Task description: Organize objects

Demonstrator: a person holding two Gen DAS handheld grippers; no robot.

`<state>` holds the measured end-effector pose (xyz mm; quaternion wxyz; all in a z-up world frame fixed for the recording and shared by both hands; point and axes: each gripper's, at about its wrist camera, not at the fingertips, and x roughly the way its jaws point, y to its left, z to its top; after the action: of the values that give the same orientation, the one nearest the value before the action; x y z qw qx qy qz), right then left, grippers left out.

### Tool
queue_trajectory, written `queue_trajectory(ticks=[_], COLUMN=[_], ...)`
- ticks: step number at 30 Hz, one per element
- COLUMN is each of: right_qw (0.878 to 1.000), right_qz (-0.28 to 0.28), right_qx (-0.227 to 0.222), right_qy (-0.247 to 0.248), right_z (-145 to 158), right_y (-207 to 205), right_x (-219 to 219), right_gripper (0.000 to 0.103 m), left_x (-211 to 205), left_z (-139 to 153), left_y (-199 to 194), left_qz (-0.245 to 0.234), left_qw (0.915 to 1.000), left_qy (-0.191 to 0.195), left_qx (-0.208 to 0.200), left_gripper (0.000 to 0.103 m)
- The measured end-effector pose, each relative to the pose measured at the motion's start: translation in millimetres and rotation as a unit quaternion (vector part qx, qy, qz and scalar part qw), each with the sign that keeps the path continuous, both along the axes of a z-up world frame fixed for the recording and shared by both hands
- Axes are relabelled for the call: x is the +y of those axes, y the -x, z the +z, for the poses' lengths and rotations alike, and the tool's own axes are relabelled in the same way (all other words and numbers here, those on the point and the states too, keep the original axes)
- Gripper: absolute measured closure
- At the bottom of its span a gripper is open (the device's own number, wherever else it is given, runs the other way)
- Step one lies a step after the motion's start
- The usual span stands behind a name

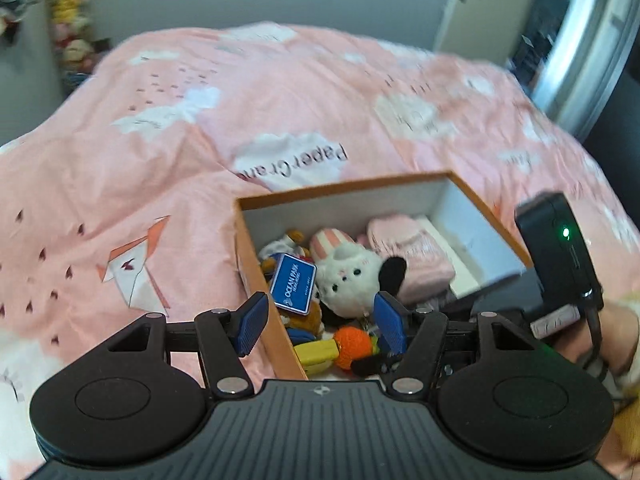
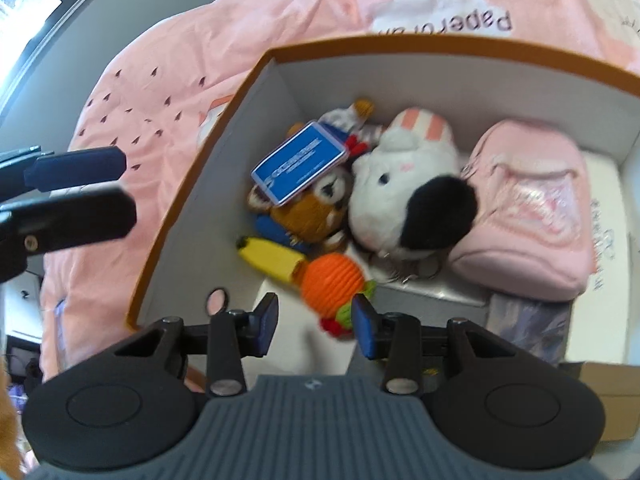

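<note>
The left gripper [image 1: 320, 322] hangs with jaws spread wide and empty, straddling the near-left wall of the orange cardboard box with white inside [image 1: 256, 264] on the pink cloud-print bedcover [image 1: 160, 140]. Inside lie a blue card [image 2: 299, 162], a brown plush bear [image 2: 316, 208], an orange knitted toy [image 2: 332, 280], a white plush [image 2: 400, 176] and a pink pouch [image 2: 528, 208]. The right gripper [image 2: 316, 326] hovers half-spread, empty, over the box's near end.

Plush toys [image 2: 400, 184] heaped in orange box [image 2: 400, 46]

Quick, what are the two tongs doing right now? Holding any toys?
Left tongs: open wide, holding nothing, over the box edge.
Right tongs: part open, holding nothing, above the orange toy.
</note>
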<state>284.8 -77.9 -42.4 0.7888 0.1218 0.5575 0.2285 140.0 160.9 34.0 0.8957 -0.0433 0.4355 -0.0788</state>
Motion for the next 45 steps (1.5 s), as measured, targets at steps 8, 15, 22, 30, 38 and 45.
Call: queue_trajectory(ticks=[8,15,22,30,38,45], right_qw=[0.999,0.979,0.941,0.904,0.9,0.904], right_qz=[-0.006,-0.054,-0.106,-0.162,-0.167,-0.168], right_qx=[-0.048,-0.188,-0.304,-0.379,-0.375,-0.358], right_qy=[0.011,0.058,0.107,0.112,0.146,0.162], right_z=[18.3,66.6,99.1,108.2,89.9,71.2], right_y=[20.7,85.6,145.8,202.3,215.0,213.9], right_x=[-7.2,-31.5,-44.4,-58.0,-50.5,-48.2], right_gripper=[0.063,0.049,0.032,0.008,0.003,0.002], left_x=[-8.7,-48.3,-75.9,-88.1,-97.1,-92.1], left_z=[-6.4,-13.3,0.2,9.6,-8.6,-27.1], left_y=[44.0,80.4,102.7,123.4,133.1,129.5], left_qz=[0.096,0.137,0.127,0.134,0.126,0.129], left_qw=[0.9914,0.9824,0.975,0.965,0.9668,0.9764], left_qy=[0.07,0.061,-0.004,-0.033,-0.06,-0.04], left_qx=[-0.054,-0.112,-0.182,-0.223,-0.214,-0.168], left_gripper=[0.032,0.034,0.034,0.022,0.022,0.022])
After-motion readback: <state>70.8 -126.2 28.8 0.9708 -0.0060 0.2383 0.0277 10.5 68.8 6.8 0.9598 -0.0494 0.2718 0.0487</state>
